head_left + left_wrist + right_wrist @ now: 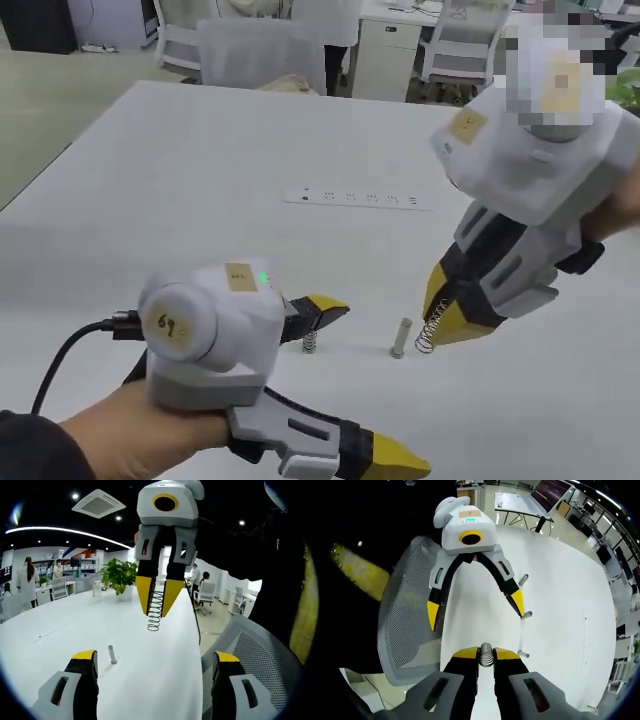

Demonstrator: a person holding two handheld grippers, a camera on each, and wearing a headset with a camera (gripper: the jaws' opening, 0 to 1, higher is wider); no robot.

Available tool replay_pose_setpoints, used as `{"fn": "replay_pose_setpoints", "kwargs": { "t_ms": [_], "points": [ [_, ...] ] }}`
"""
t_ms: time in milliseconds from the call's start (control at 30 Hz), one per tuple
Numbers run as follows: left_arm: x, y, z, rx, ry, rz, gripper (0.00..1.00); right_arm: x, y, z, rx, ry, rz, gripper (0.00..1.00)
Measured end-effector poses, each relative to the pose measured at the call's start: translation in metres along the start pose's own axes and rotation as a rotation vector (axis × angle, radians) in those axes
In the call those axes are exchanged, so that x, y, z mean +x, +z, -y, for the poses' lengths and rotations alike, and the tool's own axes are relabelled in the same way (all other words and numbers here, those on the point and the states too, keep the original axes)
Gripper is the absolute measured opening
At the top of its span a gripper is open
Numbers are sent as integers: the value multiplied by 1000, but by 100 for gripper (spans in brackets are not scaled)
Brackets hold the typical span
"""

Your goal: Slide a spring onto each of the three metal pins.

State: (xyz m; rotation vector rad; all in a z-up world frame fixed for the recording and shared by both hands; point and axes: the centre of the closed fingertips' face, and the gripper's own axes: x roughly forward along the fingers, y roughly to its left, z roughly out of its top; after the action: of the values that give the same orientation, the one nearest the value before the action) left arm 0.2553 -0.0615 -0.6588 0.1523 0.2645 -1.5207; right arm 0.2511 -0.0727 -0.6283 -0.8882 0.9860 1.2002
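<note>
My right gripper (447, 322) is shut on a steel spring (431, 329) that hangs tilted just right of a bare metal pin (401, 338) standing on the white table (200, 180). Its own view shows the spring (486, 653) clamped between the yellow fingertips. My left gripper (370, 385) is held open at the lower left. Its upper tip is close to a short spring (310, 342) standing on the table. In the right gripper view three pins stand in a row (523, 579), (527, 614), (522, 654). The left gripper view faces the held spring (155, 611) and one pin (112, 654).
A white power strip (358, 197) lies flat at mid-table beyond the pins. Office chairs and a cabinet (385, 55) stand past the far edge. A grey mesh chair (402, 630) is behind the left gripper, off the table's near edge. A potted plant (119, 575) sits at the table's end.
</note>
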Motion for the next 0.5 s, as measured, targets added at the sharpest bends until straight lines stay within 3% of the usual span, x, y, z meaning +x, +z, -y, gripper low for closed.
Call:
{"fn": "replay_pose_setpoints", "kwargs": {
  "t_ms": [500],
  "points": [
    [-24, -2, -12, 16, 52, 5, 98, -2, -5, 9, 18, -14, -6, 8]
  ]
}}
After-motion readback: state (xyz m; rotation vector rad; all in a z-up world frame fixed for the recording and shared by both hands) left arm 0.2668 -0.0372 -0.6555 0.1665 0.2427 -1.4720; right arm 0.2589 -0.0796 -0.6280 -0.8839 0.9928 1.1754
